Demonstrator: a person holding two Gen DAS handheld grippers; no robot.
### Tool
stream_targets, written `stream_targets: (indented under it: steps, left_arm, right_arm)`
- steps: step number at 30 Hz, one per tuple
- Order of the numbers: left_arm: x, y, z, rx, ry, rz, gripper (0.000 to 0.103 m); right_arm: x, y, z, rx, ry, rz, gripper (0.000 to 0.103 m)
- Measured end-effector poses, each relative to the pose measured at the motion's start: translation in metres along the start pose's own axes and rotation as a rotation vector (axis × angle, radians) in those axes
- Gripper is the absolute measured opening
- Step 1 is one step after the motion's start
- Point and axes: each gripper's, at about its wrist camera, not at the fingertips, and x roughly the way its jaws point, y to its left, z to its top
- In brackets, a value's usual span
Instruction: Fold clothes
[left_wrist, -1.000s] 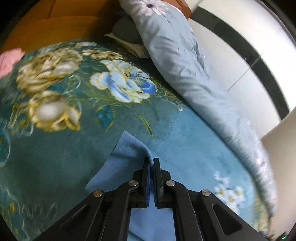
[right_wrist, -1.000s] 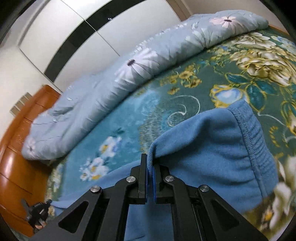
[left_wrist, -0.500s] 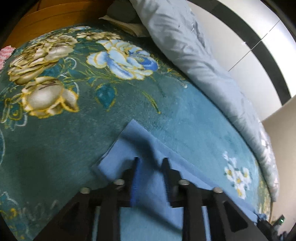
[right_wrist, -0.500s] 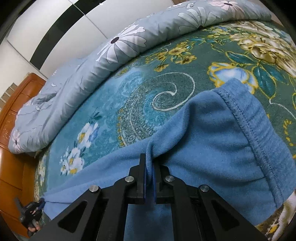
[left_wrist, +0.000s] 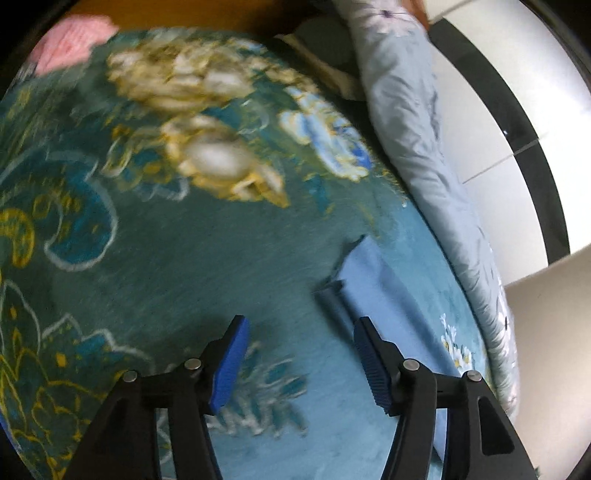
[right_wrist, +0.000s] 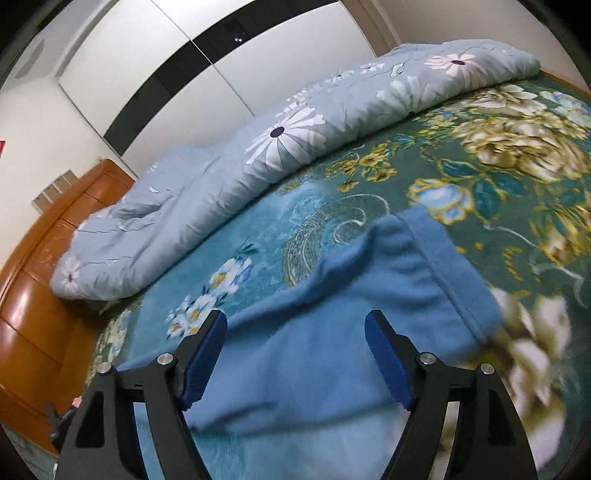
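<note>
A blue fleece garment (right_wrist: 351, 332) lies on the teal floral blanket (right_wrist: 498, 192), its stitched hem at the right. My right gripper (right_wrist: 295, 356) is open and empty just above the garment, which lies under its fingers. In the left wrist view one end of the garment (left_wrist: 373, 280) lies flat ahead and to the right. My left gripper (left_wrist: 299, 360) is open and empty over the bare blanket (left_wrist: 184, 258), to the left of that end.
A rolled light-blue flowered duvet (right_wrist: 295, 147) runs along the far side of the bed, also in the left wrist view (left_wrist: 417, 140). A wooden footboard (right_wrist: 44, 266) is at the left. White wardrobe doors (right_wrist: 184, 55) stand behind. A pink cloth (left_wrist: 70, 44) lies at the far left corner.
Both grippers were shut on the blue garment; both have opened and let it go. The left gripper has swung left, away from the garment's end. The garment now lies on the blanket.
</note>
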Motion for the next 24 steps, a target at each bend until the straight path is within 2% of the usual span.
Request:
stream_targets:
  steps: [4,7,11,14,20,24]
  left_arm:
    - [0.003,0.022,0.0,-0.127,-0.019,-0.11,0.065]
    - [0.004,0.016,-0.001,-0.125,-0.023,-0.128,0.068]
    - [0.023,0.001,-0.001,-0.108,0.031,-0.207,0.069]
    - [0.035,-0.013,-0.001,-0.089,0.016,-0.18,0.069]
    - [0.057,-0.039,0.002,-0.037,0.01,-0.155,0.07]
    - [0.063,-0.044,0.001,-0.022,-0.026,-0.168,0.068]
  right_arm:
    - [-0.013,-0.026,-0.018,0.109,0.047,0.027,0.078]
    - [-0.011,-0.041,-0.026,0.169,0.072,0.016,0.078]
    - [-0.001,-0.053,-0.032,0.232,0.079,0.032,0.078]
    - [0.006,-0.061,-0.036,0.278,0.084,0.047,0.078]
    - [0.017,-0.062,-0.029,0.28,0.054,0.058,0.078]
    - [0.023,-0.06,-0.024,0.272,0.03,0.055,0.078]
